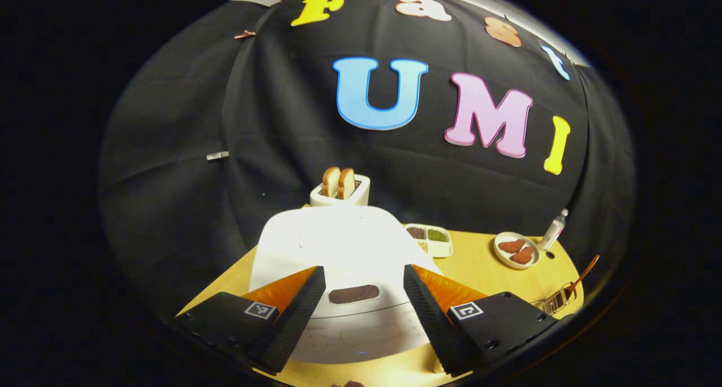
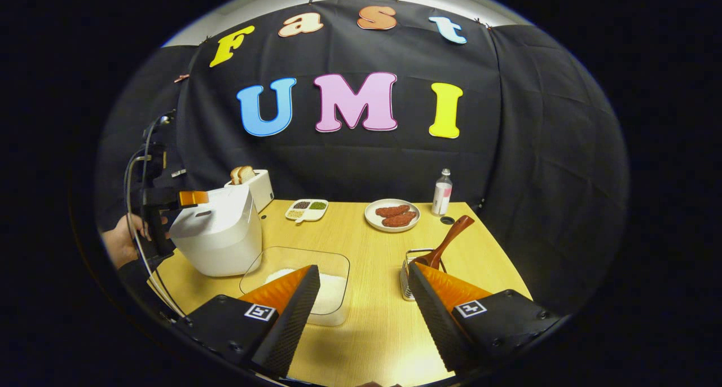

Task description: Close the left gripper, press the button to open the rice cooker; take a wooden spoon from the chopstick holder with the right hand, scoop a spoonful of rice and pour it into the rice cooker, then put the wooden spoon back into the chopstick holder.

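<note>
The white rice cooker (image 1: 344, 246) stands just ahead of my left gripper (image 1: 364, 271), lid down. Its dark oval button (image 1: 353, 294) lies between the open fingers, which hover above the front of the lid. In the right gripper view the cooker (image 2: 217, 234) is at the left, and a hand (image 2: 121, 243) holds the left gripper (image 2: 192, 198) over it. My right gripper (image 2: 364, 268) is open and holds nothing above the table. A wooden spoon (image 2: 448, 240) leans in the wire chopstick holder (image 2: 407, 271) by its right finger. A clear container of rice (image 2: 333, 291) sits by its left finger.
A toaster (image 1: 340, 192) with two bread slices stands behind the cooker. A divided dish (image 2: 307, 209), a plate of meat pieces (image 2: 393, 215) and a small bottle (image 2: 442, 192) line the back of the wooden table (image 2: 366, 330). The holder (image 1: 555, 301) with the spoon (image 1: 584, 271) is near the table's right edge.
</note>
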Available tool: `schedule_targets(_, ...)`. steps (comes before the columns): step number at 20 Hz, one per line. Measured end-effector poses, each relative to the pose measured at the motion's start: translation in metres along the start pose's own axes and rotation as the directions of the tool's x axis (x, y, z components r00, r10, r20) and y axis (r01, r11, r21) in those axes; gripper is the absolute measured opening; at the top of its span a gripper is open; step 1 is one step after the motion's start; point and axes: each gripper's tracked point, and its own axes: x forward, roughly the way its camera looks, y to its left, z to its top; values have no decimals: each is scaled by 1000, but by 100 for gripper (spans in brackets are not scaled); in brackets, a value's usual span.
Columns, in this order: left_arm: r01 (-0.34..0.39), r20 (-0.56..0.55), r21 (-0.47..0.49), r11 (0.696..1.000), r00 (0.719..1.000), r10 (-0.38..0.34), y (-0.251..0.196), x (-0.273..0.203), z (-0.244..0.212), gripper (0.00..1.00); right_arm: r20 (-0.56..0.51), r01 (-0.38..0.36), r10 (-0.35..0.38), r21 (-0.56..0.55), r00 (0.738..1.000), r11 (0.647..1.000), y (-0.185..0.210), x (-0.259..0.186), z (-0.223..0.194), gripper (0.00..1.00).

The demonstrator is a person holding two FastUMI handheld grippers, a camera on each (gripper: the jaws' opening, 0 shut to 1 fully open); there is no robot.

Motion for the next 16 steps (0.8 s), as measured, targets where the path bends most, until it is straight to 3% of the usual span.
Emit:
schedule_targets(6, 128, 141, 6, 992, 982, -128, -18, -103, 32, 95, 99, 52, -49, -26, 994, 998, 15, -21, 43, 99)
schedule_targets(10, 150, 125, 44, 988, 980, -154, -24, -142, 26, 95, 150, 52, -50, -9, 987, 999, 24, -46, 65, 99)
schedule_targets(16, 164, 139, 55, 985, 975, -171, -48, -186, 22, 95, 218, 43, -44, 10, 975, 999, 0, -72, 81, 100)
